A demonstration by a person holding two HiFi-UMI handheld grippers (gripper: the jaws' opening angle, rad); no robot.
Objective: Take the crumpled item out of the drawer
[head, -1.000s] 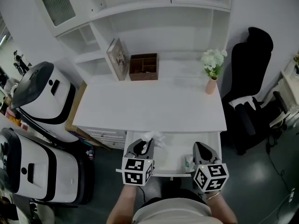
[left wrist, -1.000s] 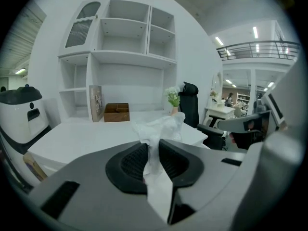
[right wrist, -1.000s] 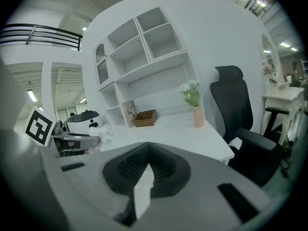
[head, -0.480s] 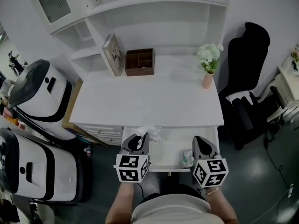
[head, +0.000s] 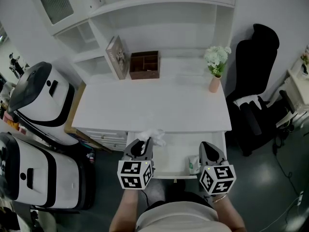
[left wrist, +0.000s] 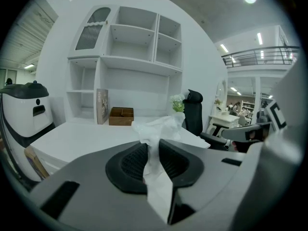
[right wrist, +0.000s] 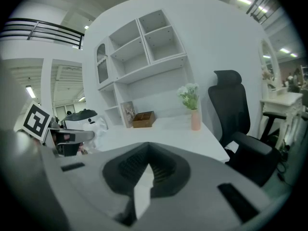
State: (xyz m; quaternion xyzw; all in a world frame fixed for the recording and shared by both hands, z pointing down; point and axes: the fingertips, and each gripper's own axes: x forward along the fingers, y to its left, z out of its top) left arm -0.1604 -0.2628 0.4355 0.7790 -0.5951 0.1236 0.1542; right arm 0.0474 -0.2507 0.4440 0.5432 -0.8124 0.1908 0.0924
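Note:
The crumpled item is a white tissue (head: 153,137), lifted just above the left end of the open drawer (head: 176,153) under the desk's front edge. My left gripper (head: 144,144) is shut on it. In the left gripper view the tissue (left wrist: 159,129) bunches out past the left gripper (left wrist: 153,146), with a strip of it hanging down between the pads. At the drawer's right front corner, my right gripper (head: 206,150) is shut with nothing in it. Its pads meet at the tip in the right gripper (right wrist: 147,150) view.
A small greenish item (head: 194,164) lies in the drawer beside the right gripper. On the white desk (head: 154,105) stand a brown wooden organiser (head: 144,65), a book (head: 115,56) and a pink flower vase (head: 214,82). A black chair (head: 256,86) is on the right, and white machines (head: 41,100) on the left.
The left gripper has drawn slightly back toward me with the tissue still in it. The right gripper has stayed where it was.

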